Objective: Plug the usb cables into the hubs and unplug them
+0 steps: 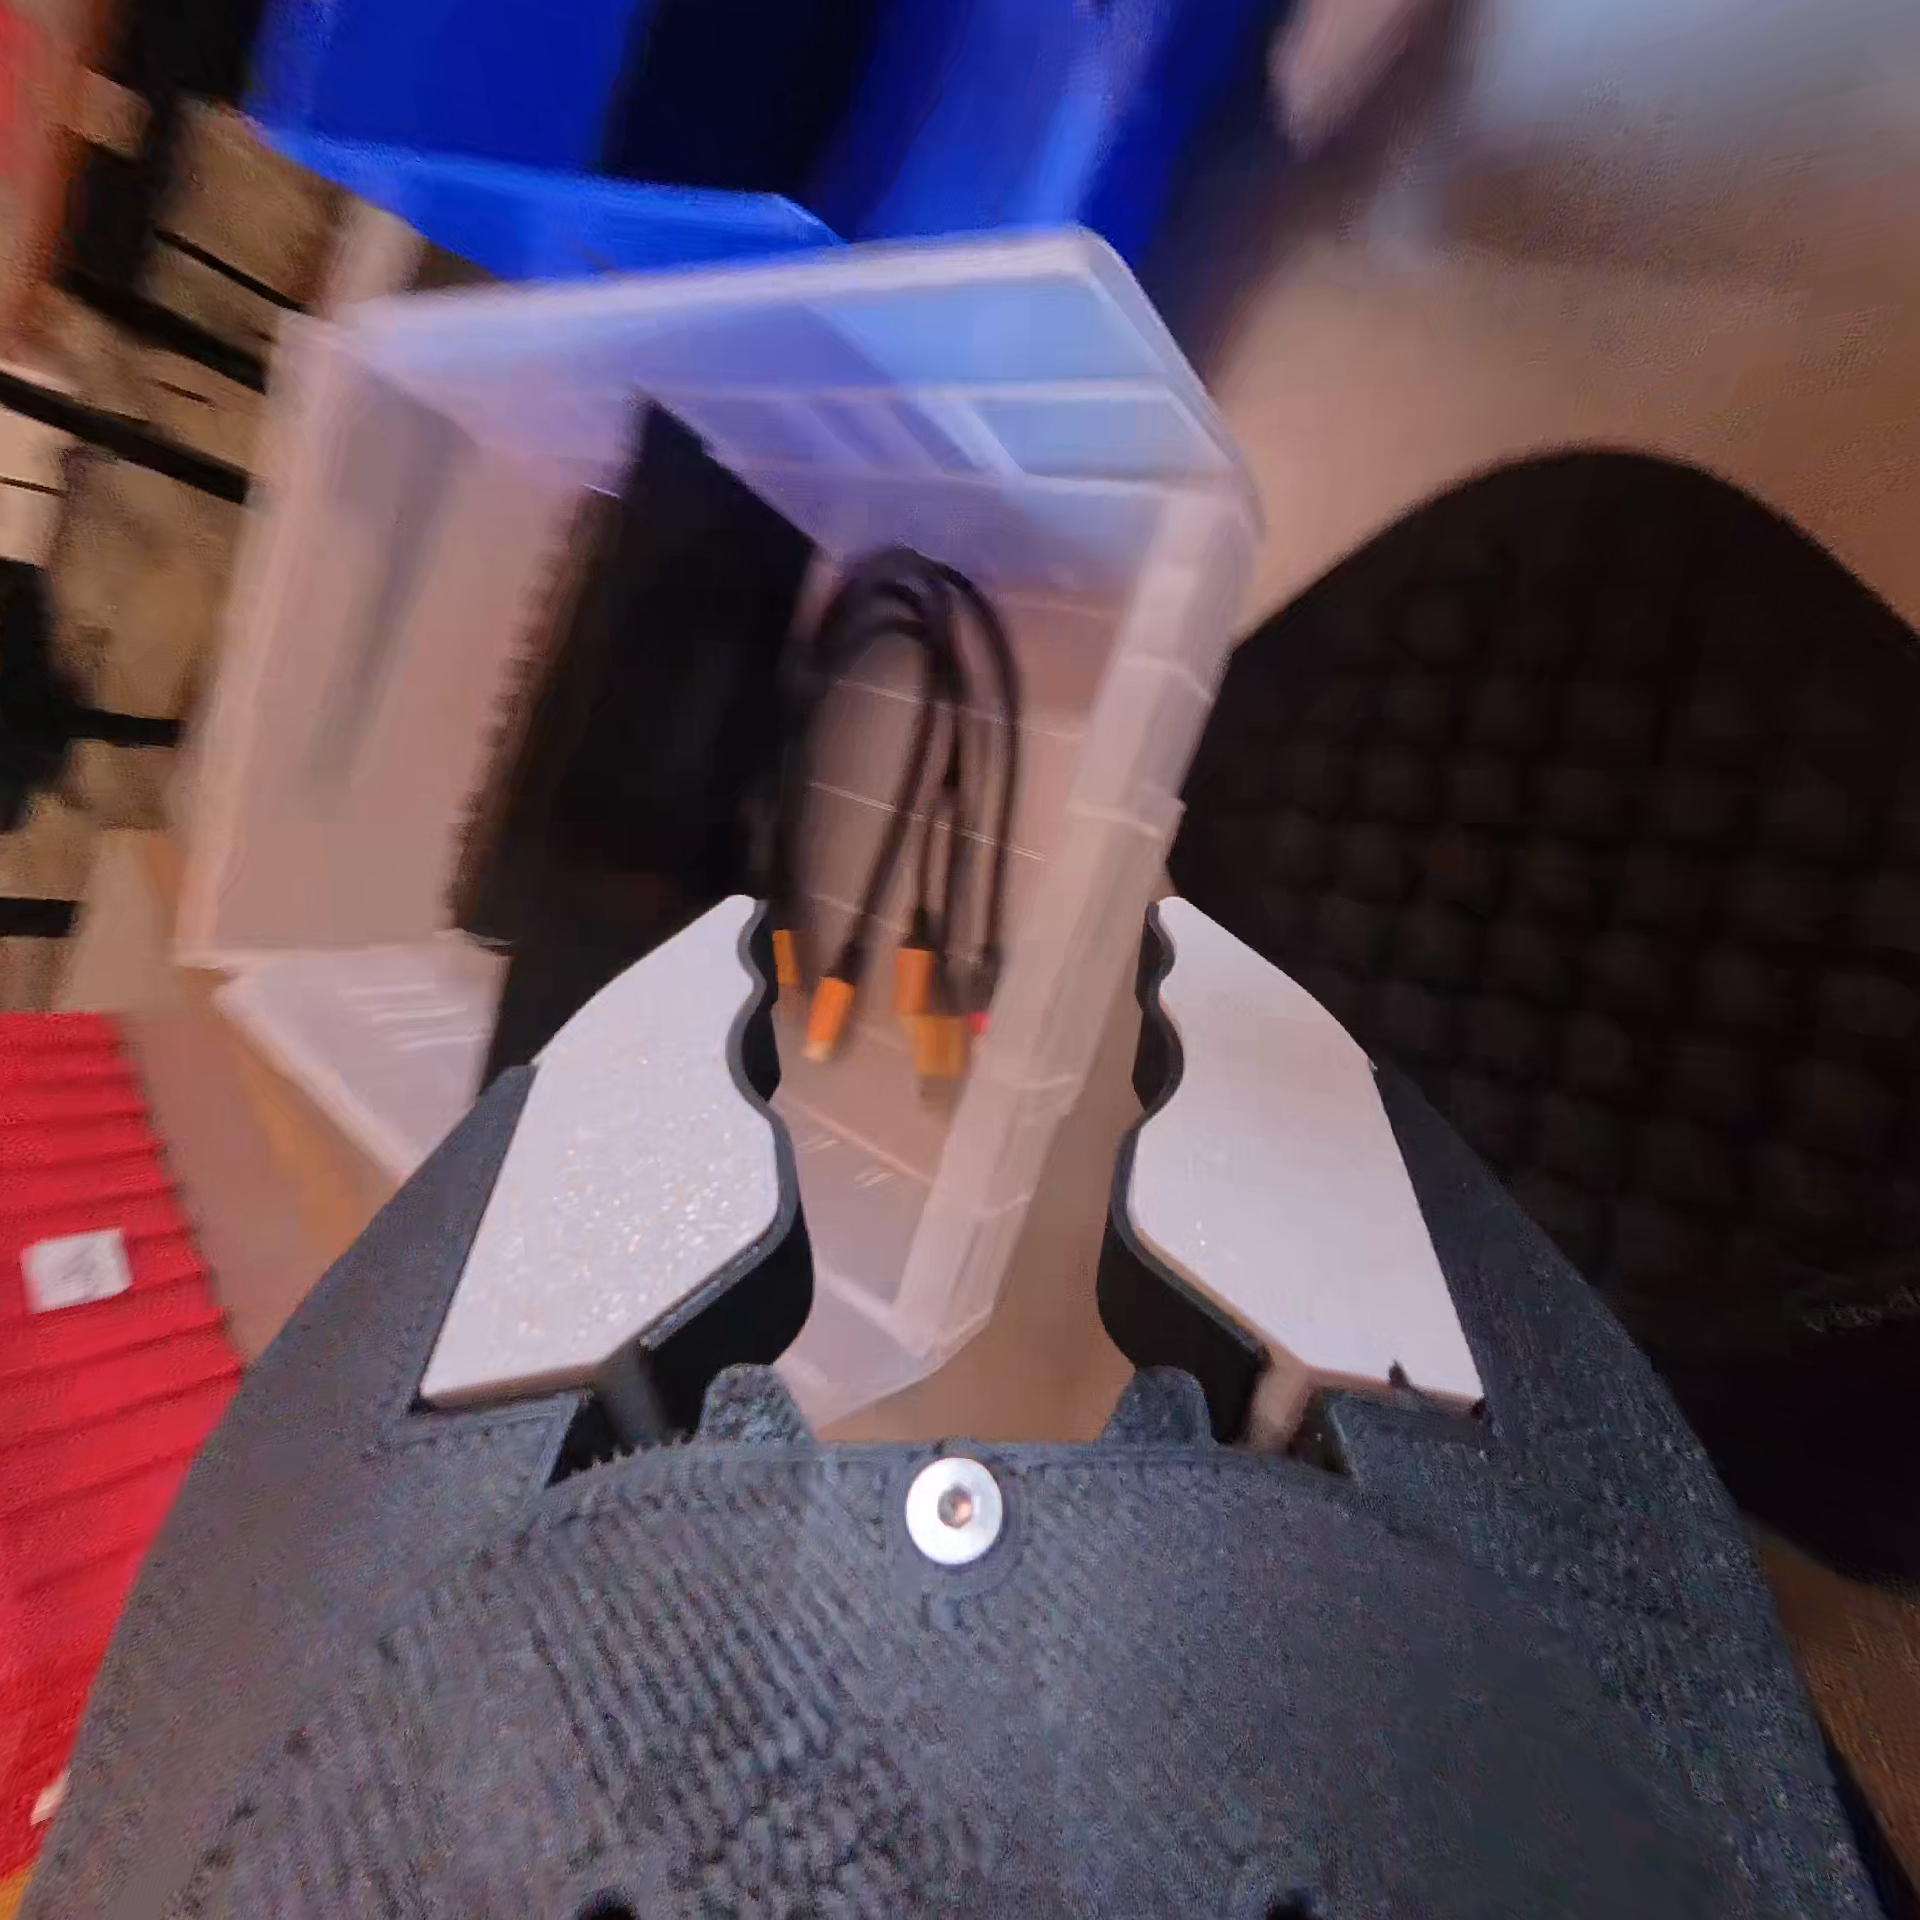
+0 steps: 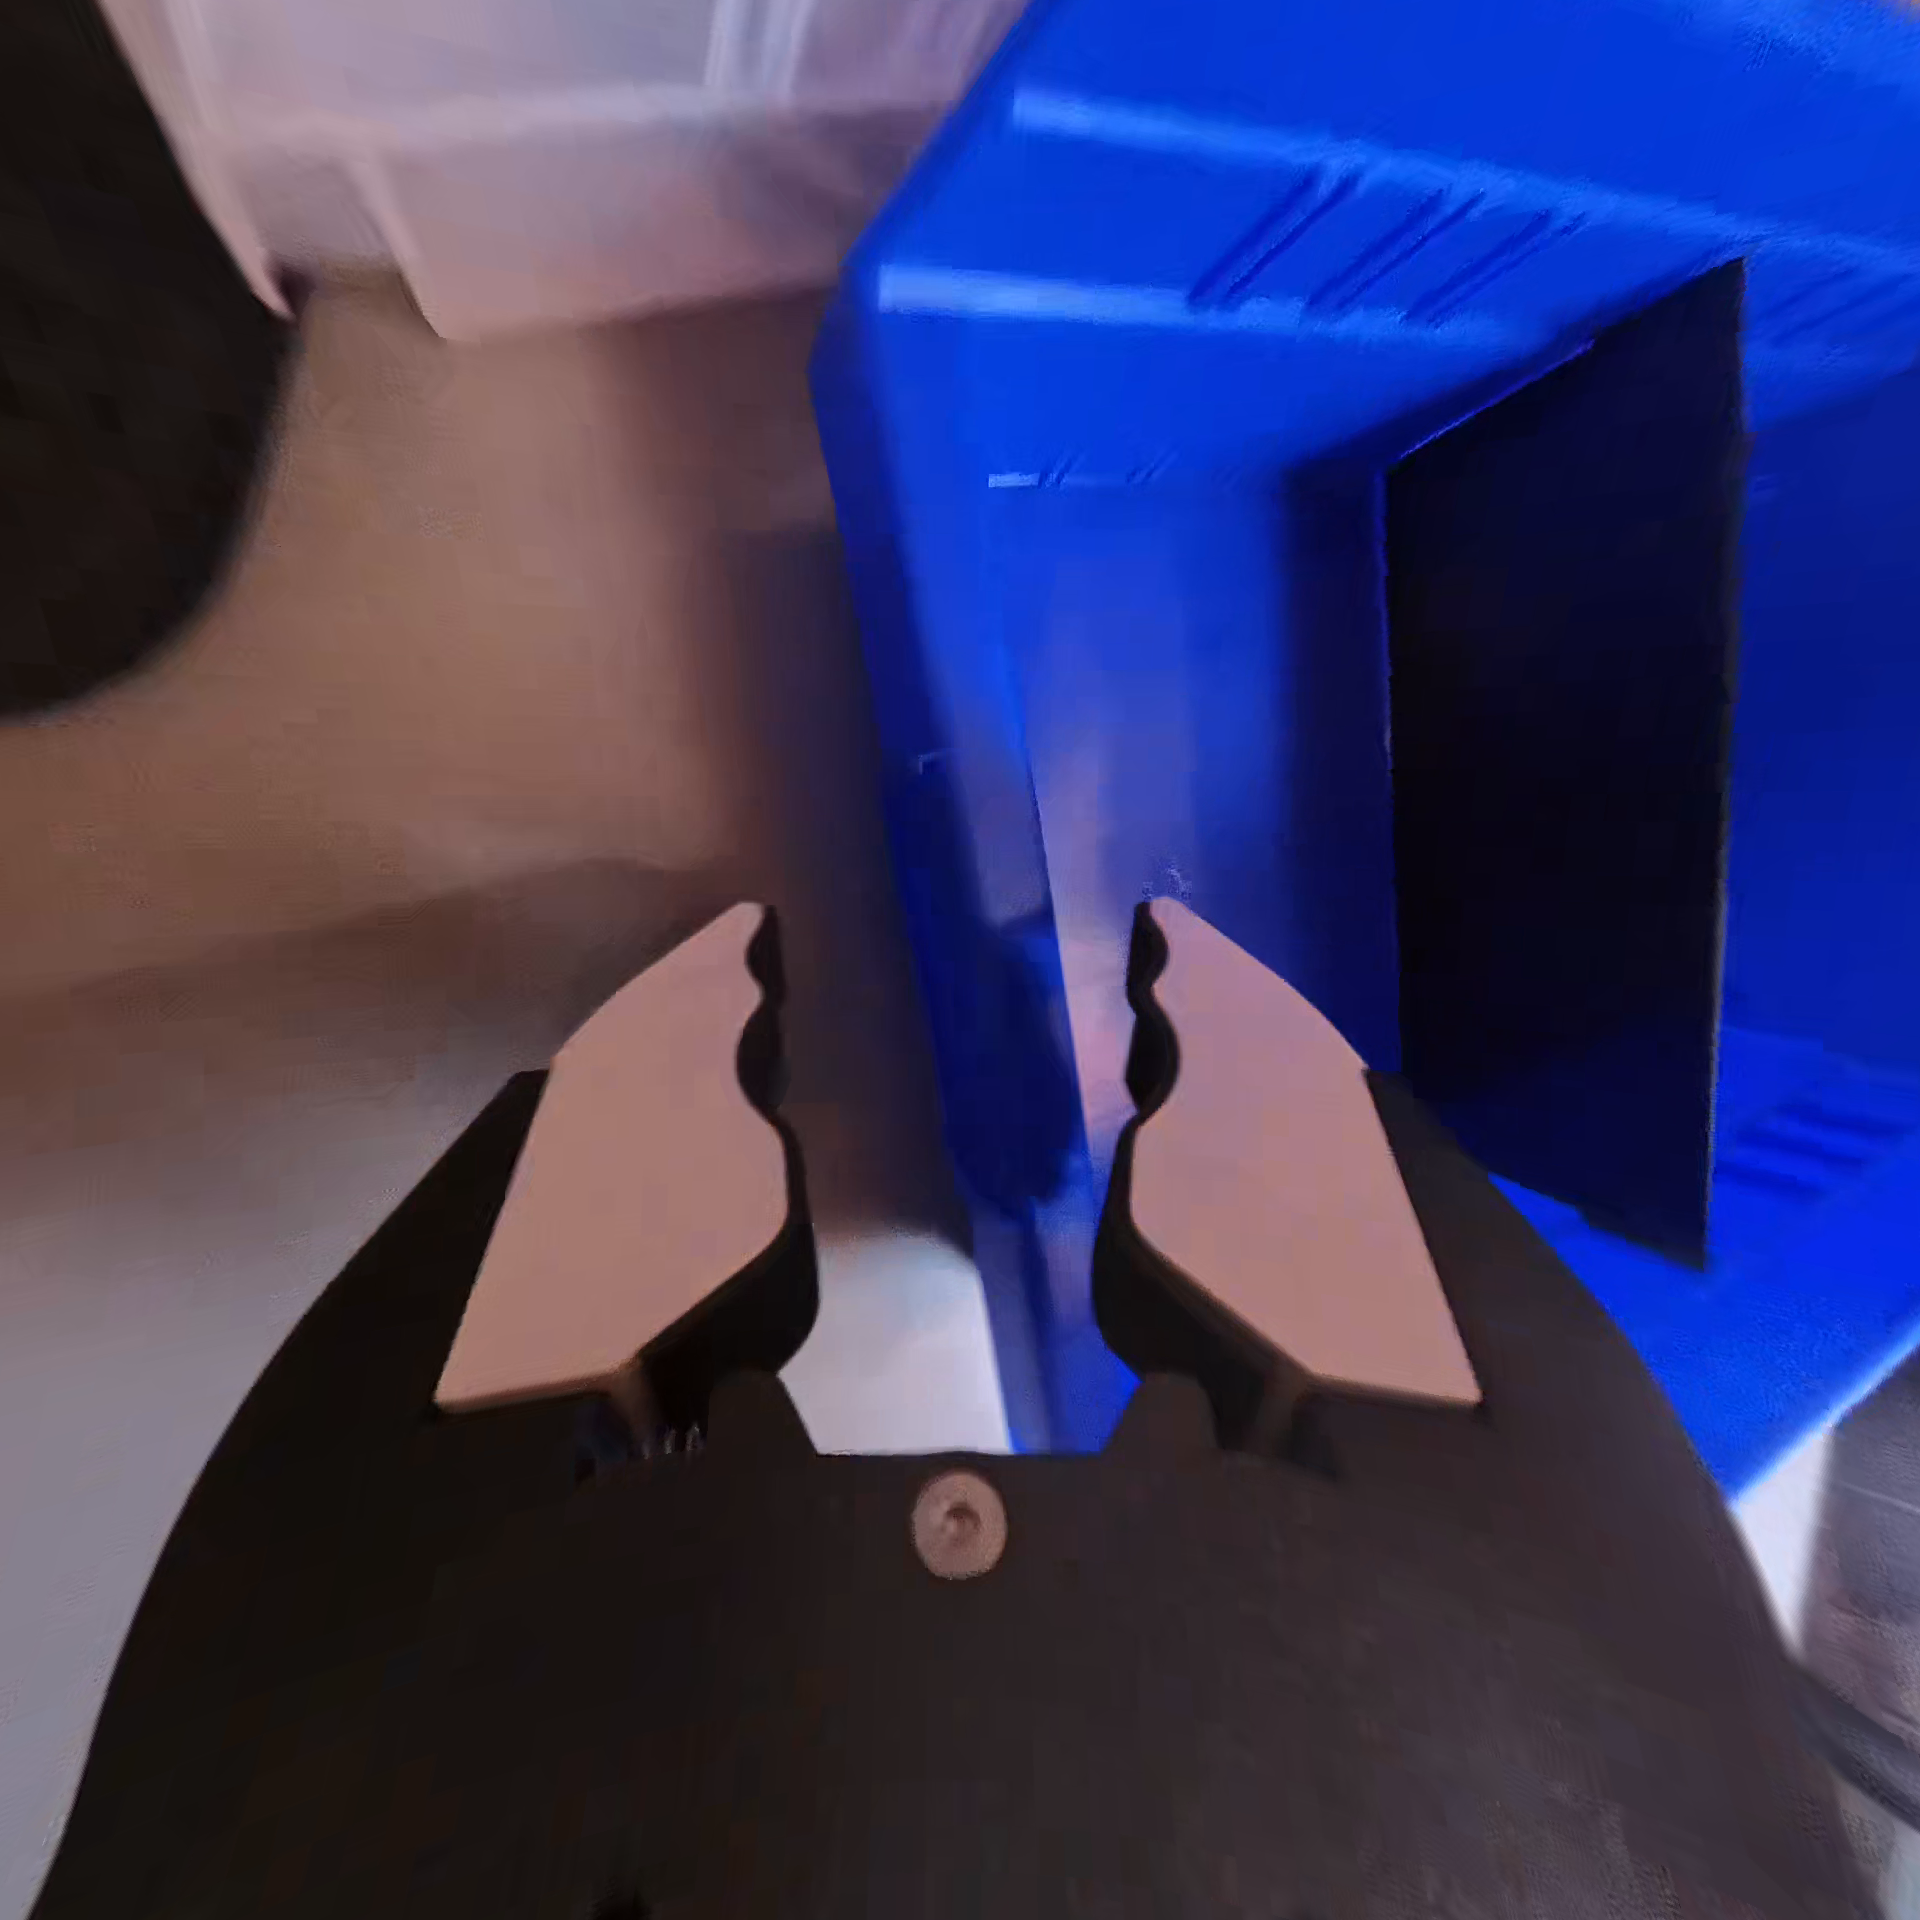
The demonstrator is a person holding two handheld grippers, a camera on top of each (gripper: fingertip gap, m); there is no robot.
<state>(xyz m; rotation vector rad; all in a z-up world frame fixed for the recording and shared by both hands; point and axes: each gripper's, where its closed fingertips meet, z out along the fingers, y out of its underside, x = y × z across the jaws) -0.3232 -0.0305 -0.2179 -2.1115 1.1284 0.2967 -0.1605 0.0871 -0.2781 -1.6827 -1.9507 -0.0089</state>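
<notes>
Both views are blurred. In the left wrist view a clear plastic box [image 1: 727, 436] stands ahead on the wooden table. Inside it lie several black USB cables [image 1: 925, 727] with orange plugs [image 1: 831, 1013], beside a black block [image 1: 665, 665] that may be a hub. My left gripper [image 1: 956, 925] is open and empty, its fingertips just in front of the box's near wall. In the right wrist view my right gripper [image 2: 954, 925] is open and empty, close to the near corner of a blue plastic bin [image 2: 1143, 520] with a dark flat object [image 2: 1558, 748] inside.
A black textured round object [image 1: 1558, 935] lies right of the clear box; it also shows at the left edge of the right wrist view [image 2: 114, 416]. A red ribbed mat [image 1: 94, 1299] is at the left. The blue bin [image 1: 582, 125] stands behind the clear box. The clear box [image 2: 499, 156] shows again at top.
</notes>
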